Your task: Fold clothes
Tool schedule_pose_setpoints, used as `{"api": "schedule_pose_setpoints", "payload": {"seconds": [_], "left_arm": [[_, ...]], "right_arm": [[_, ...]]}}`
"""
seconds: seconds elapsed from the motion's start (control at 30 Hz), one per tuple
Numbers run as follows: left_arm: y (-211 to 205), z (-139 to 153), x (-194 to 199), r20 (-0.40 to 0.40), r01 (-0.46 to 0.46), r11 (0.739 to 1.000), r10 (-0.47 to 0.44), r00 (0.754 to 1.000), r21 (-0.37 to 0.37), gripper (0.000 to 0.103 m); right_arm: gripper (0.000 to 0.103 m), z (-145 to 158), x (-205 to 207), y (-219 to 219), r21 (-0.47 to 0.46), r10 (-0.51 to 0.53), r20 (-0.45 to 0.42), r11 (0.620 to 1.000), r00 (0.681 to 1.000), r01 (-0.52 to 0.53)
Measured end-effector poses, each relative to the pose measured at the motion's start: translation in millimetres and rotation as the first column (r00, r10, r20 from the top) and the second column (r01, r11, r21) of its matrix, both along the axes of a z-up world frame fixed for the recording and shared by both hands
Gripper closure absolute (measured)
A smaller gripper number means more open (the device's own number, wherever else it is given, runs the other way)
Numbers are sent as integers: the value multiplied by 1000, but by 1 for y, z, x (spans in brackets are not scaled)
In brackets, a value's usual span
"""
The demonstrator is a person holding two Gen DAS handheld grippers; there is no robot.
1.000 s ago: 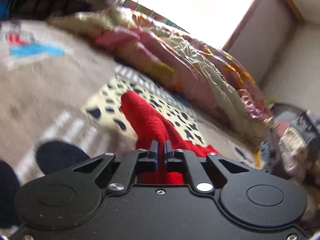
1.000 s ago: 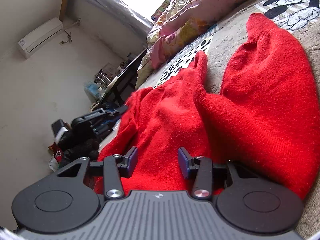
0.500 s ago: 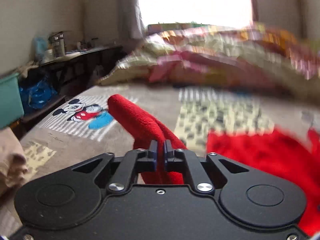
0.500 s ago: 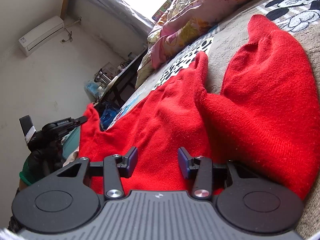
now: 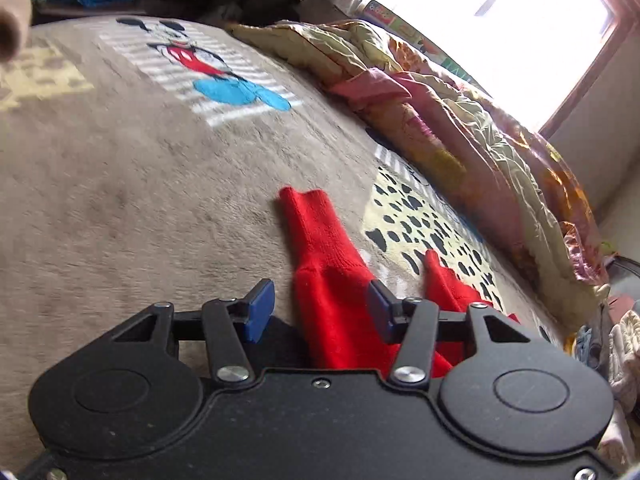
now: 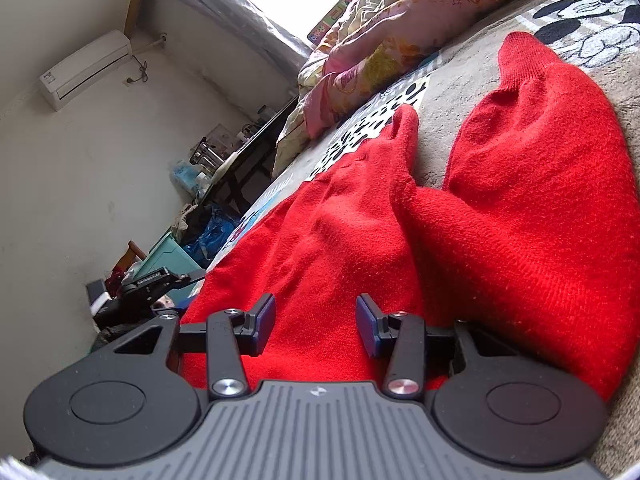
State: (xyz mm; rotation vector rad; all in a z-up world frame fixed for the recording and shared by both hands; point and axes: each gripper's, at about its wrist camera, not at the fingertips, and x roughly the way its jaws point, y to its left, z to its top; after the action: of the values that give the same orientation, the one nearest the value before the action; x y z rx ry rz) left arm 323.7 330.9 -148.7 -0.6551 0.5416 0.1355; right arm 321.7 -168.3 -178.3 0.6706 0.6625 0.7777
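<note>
The left gripper has just been opening its jaws; the red sweater sleeve lies loose between them, with bare blanket filling the frame's left. The right gripper holds its jaws half open over the sweater, gripping nothing; a quilt borders the upper right.

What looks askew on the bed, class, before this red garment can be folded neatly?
The red sweater lies rumpled on the blanket, bunched into ridges, one sleeve lying straight between the left gripper's opened jaws.

my left gripper tilts downward, its jaws having just been opening, and the blue pads press on nothing (cloth lies between them). my right gripper sits low, jaws parted, gripping nothing.
</note>
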Motion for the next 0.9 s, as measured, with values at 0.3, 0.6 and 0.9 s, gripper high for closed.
{"api": "schedule_pose_setpoints", "payload": {"seconds": [0.3,0.6,0.9], "left_arm": [[-16,0,10,28,8,1000,-7,1000,-17,102],[-24,98,-85,245,-212,959,163,956,187,102],[52,-10,-90,-67,-225,963,217,974,-149,94]], "right_arm": [[56,0,0,-2,10,10,2,1000,1000,-10],[56,0,-2,0,1,8,11,1000,1000,-8],[51,36,-48,27,-260,-61,229,958,971,122]]}}
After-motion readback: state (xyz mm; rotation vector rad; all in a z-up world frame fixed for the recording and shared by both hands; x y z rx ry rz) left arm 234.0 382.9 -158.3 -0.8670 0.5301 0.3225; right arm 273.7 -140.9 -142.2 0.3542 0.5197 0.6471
